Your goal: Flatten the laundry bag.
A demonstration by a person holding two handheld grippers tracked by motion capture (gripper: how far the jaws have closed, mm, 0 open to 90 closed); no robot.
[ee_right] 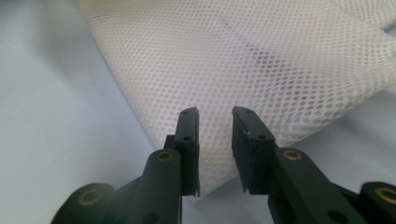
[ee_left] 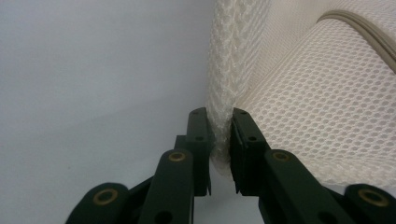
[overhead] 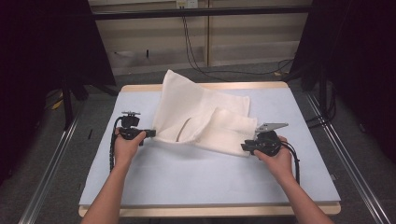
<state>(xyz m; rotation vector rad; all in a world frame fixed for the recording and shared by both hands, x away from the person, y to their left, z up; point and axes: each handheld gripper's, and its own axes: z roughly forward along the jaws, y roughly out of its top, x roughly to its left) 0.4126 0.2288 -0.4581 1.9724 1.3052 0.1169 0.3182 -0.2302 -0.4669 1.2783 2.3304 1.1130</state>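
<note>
A gathered edge of the white mesh laundry bag (ee_left: 224, 93) is pinched between the jaws of the left gripper (overhead: 148, 133), seen left of centre in the high view. The right gripper (overhead: 247, 147), lower right of centre, is held with its jaws apart at the bag's near corner, the mesh lying under the gap but not pressed. The bag (overhead: 201, 116) is spread crumpled over the middle of the pale blue table mat (overhead: 187, 177), one corner lifted toward the upper centre. Black cables (overhead: 196, 56) are seen trailing down the far wall, and metal rails (overhead: 51, 158) flank the table.
</note>
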